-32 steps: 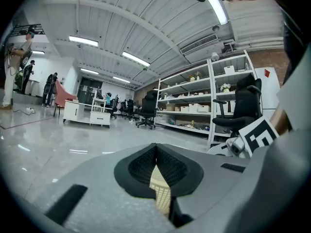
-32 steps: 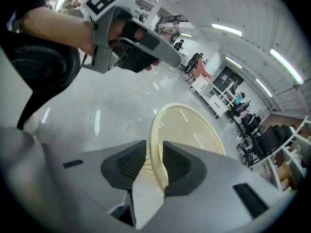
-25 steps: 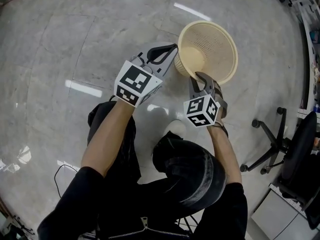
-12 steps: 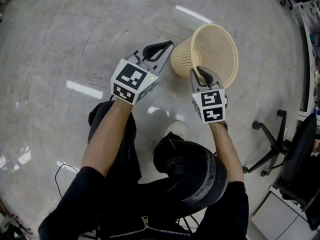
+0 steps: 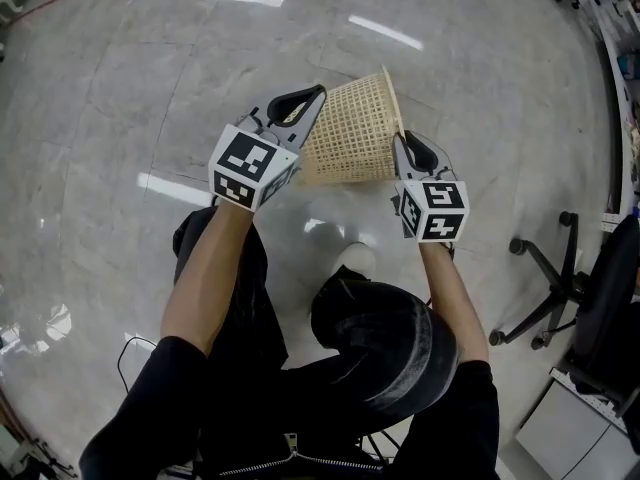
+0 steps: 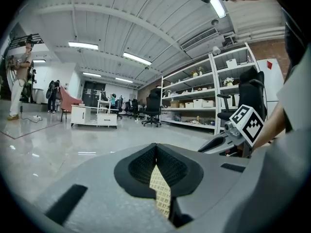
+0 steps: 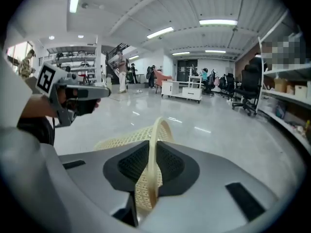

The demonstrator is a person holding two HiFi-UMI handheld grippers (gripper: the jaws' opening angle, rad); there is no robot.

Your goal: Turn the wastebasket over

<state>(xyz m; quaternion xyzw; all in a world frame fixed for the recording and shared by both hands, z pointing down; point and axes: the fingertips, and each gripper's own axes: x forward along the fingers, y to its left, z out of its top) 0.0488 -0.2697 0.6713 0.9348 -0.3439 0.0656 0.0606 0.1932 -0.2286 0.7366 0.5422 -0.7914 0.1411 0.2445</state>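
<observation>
The cream mesh wastebasket (image 5: 350,133) hangs on its side above the floor, with its mouth toward the right gripper and its base toward the left. My left gripper (image 5: 312,96) is shut on the mesh by the base; a strip of wastebasket mesh (image 6: 160,193) shows between its closed jaws. My right gripper (image 5: 403,140) grips the rim. In the right gripper view the wastebasket rim (image 7: 154,144) runs between the pads, whose jaws have just been closing on it. Each gripper view shows the other gripper across the basket.
A black office chair (image 5: 560,288) stands on the floor to the right, beside a white cabinet (image 5: 570,428). The person's legs (image 5: 370,338) are directly below the grippers. Shelving (image 6: 214,96) and more chairs line the far side of the room.
The wastebasket went from upright with its mouth up to lying on its side, lifted off the floor. The right gripper rolled and rose with the rim; the left gripper shifted slightly left.
</observation>
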